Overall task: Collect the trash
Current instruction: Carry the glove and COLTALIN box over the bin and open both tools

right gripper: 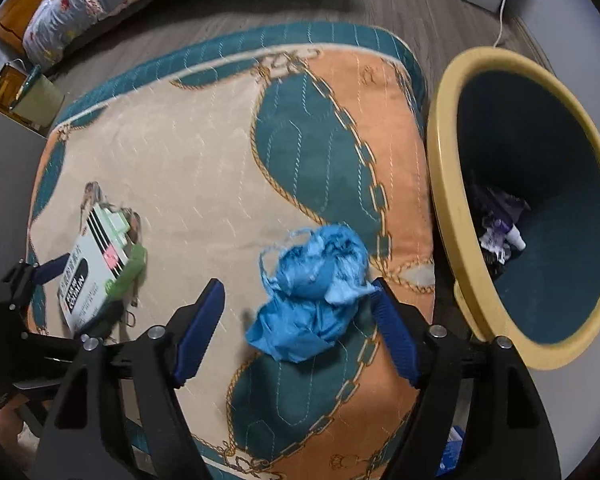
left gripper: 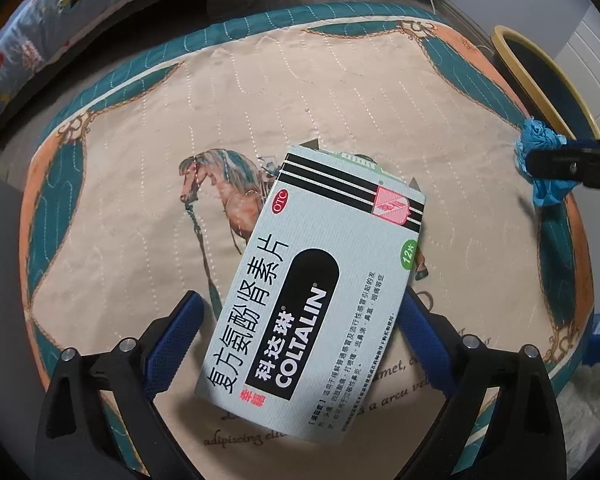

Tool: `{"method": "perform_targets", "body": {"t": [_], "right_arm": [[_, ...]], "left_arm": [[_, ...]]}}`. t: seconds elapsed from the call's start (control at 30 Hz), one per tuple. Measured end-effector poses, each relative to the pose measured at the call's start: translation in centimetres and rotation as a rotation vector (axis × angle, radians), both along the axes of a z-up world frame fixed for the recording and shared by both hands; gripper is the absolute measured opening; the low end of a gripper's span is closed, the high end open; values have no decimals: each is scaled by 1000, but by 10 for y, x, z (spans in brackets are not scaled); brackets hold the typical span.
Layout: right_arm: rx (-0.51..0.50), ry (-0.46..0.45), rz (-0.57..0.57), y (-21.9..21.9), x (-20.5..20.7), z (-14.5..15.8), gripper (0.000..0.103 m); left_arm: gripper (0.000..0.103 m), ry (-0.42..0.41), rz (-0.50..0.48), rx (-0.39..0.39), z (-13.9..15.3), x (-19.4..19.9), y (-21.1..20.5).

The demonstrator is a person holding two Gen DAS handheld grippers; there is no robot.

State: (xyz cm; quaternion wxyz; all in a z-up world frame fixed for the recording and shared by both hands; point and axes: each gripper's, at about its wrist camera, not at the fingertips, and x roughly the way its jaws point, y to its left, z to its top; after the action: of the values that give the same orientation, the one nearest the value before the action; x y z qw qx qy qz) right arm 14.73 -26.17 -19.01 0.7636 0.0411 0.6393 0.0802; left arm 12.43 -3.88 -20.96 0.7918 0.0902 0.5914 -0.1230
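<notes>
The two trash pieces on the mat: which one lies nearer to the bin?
The crumpled blue glove, lying on the mat's orange and teal border close to the yellow-rimmed bin. The medicine box lies far across, over the horse picture.

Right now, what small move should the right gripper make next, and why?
Probably close the right gripper on the crumpled blue wad. Its fingers are open with the wad between them, on the patterned mat, and the trash bin stands beside the mat.
</notes>
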Motion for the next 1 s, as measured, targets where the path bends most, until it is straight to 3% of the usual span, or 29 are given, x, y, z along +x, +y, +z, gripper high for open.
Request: {"method": "perform_targets", "body": {"t": [0.03,0.13,0.37,0.6,0.83,1.0], "right_arm": [[4,9,0,0,-1,-1,50],[-4,21,3,-1,-3,-3,38],[21,8,68,19,-5,4,36],[78,-70,51,16,2,36,36],[63,-167,-4,-25,11,67,36],[11,-260,-65,-78,17,98,36]], "left_arm": [[94,1,-1,0,-1,1,0],[90,1,-8,5,-1,2,-13],[80,-7,-25,6,3,8,-26],[79,-88,-11,-20,22,8,-26],[79,-135,-15,-83,33,11,-26],[79,-204,-111,-59,32,3,-43]]}}
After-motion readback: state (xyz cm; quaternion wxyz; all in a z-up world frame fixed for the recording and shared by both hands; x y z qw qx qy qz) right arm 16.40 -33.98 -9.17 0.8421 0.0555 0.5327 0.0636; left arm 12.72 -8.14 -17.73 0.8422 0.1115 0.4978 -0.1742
